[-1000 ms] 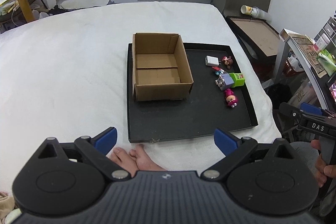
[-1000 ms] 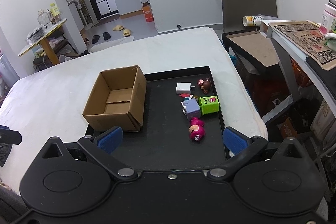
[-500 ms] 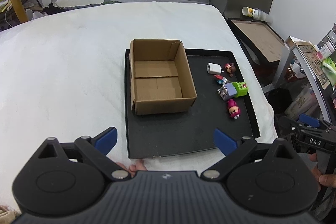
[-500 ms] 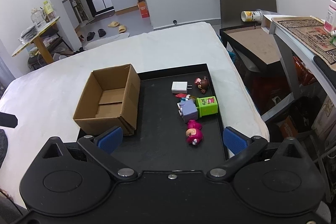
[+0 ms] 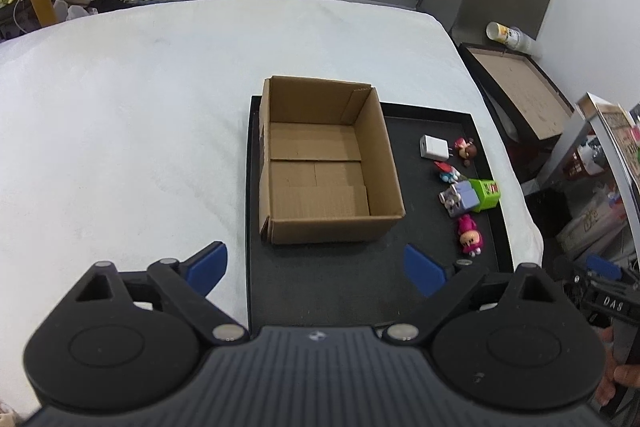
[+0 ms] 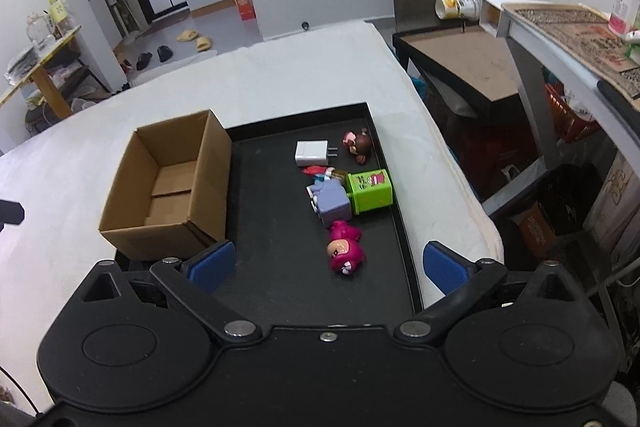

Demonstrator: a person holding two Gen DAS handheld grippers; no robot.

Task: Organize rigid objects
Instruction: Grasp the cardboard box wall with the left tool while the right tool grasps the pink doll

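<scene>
- the left gripper [image 5: 316,267] hung above the near edge of the black tray [image 5: 320,291], its jaws wide but narrowing, with nothing between them.
- the open cardboard box [image 5: 326,163] sat on the tray's left part, just ahead of the left gripper's blue fingertips [image 5: 208,263].
- the right gripper [image 6: 326,265] had its jaws spread and held nothing; its fingertips [image 6: 444,271] framed the tray's near right part.
- the pink figure [image 6: 344,247] lay on the tray just ahead of the right gripper, apart from both pads.
- beyond it lay a purple block [image 6: 331,202] touching a green block [image 6: 370,191], then a small red and blue toy [image 6: 320,171], a white charger [image 6: 311,153] and a brown-haired figure [image 6: 360,145] near the tray's far right edge.
- all the toys lay to the right of the box, none in it.
- the small red and blue toy was too small to make out, partly behind the purple block.
- in the left view the right gripper showed only as a dark piece at the right edge, with part of a hand [image 5: 618,375] cut off.
- the tray rested on a white cover [image 5: 120,115].
</scene>
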